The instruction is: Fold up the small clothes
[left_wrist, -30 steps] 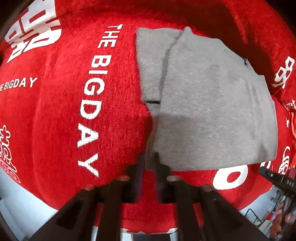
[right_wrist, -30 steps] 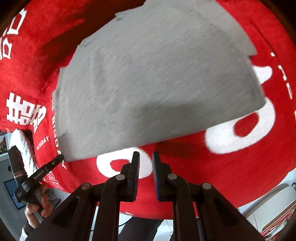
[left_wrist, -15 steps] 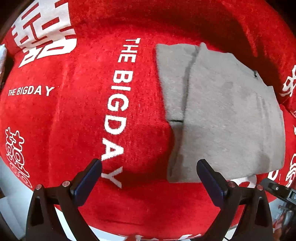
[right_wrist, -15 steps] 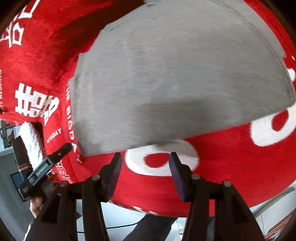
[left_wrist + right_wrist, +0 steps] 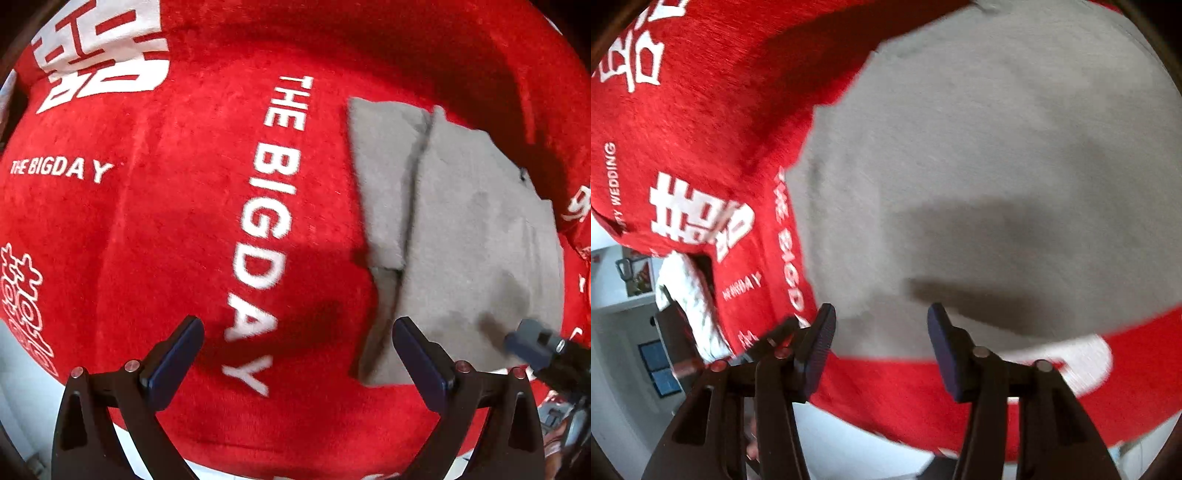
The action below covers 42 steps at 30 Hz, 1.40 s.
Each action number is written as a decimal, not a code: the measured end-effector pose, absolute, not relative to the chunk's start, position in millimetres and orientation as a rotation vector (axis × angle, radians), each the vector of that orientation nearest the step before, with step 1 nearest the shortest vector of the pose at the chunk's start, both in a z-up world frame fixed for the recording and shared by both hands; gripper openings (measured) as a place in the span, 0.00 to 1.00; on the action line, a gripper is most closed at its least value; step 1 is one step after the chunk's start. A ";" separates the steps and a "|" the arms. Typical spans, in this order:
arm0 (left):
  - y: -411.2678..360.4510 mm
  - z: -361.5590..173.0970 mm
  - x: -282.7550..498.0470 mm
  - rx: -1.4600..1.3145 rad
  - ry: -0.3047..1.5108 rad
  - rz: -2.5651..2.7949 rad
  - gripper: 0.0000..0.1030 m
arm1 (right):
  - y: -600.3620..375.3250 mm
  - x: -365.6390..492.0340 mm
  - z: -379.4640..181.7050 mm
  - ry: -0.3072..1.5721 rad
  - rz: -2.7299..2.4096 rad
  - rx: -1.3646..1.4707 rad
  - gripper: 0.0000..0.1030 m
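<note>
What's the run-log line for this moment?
left gripper: open, empty | right gripper: open, closing, empty | grey garment: folded on red cloth

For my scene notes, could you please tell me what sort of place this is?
Probably an indoor room with a table set up for folding: a red wedding-print cloth covers it, a grey garment lies on top, and pale walls show beyond.

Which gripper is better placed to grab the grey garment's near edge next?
Probably right. The right gripper is open with the grey garment edge just ahead of it. The left gripper stands open mostly over the red cloth, beside the garment.
</note>
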<state>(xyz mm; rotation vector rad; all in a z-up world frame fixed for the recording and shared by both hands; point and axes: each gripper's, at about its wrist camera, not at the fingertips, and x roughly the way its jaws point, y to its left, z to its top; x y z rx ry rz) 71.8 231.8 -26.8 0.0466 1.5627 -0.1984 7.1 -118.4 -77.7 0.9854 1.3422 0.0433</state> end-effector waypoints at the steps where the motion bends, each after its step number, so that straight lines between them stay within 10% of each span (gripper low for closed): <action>1: 232.7 -27.4 73.5 0.052 1.562 -0.194 0.99 | -114.3 18.2 -79.9 1.345 0.050 0.979 0.23; 21: 251.7 -45.0 92.5 0.099 1.511 -0.140 0.99 | -51.1 64.9 -104.0 1.470 0.220 0.889 0.23; 27: 247.9 -50.6 95.6 0.057 1.530 -0.163 0.99 | -90.4 23.3 -100.5 1.432 0.128 1.058 0.60; 42: 219.7 -62.8 117.0 -0.063 1.594 -0.292 0.99 | -126.1 -75.2 -147.1 1.314 -0.014 1.483 0.64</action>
